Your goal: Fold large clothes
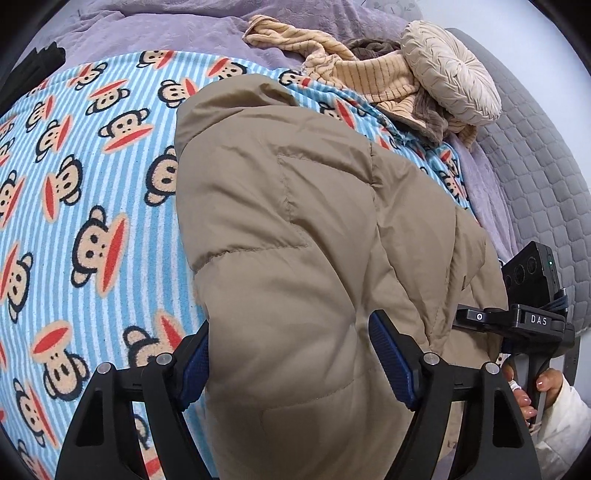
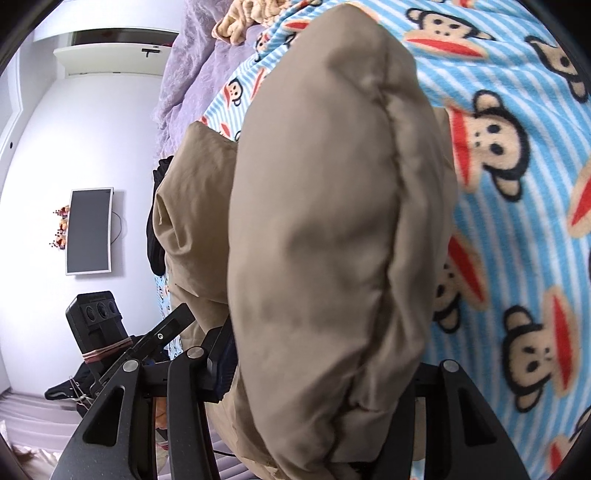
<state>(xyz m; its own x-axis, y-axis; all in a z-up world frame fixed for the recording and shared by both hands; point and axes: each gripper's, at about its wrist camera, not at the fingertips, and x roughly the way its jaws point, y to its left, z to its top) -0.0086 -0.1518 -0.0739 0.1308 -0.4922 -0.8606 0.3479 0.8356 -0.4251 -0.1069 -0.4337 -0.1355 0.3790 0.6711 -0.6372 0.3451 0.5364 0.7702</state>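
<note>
A plain tan padded coat (image 1: 295, 229) lies on a blue-and-white striped monkey-print blanket (image 1: 92, 184) over lilac bedding (image 1: 166, 33).

Padded jacket (image 1: 295, 229): tan woven cloth, matt, smooth, puffy, stitched seams. Blanket (image 1: 92, 184): fleece, fuzzy nap, blue-white stripes with monkey print. Bed cover (image 1: 177, 33): lilac plush, soft, matt. Ribbed garment (image 1: 373, 77), far right: beige knit cloth. Round cushion (image 1: 450, 70): cream pleated fabric, slight sheen. My left claw (image 1: 295, 365): matt black plastic, blue ridged rubbery pads (image 1: 391, 365), bright metal pins. My right claw (image 2: 325, 365): the same black plastic.
</note>
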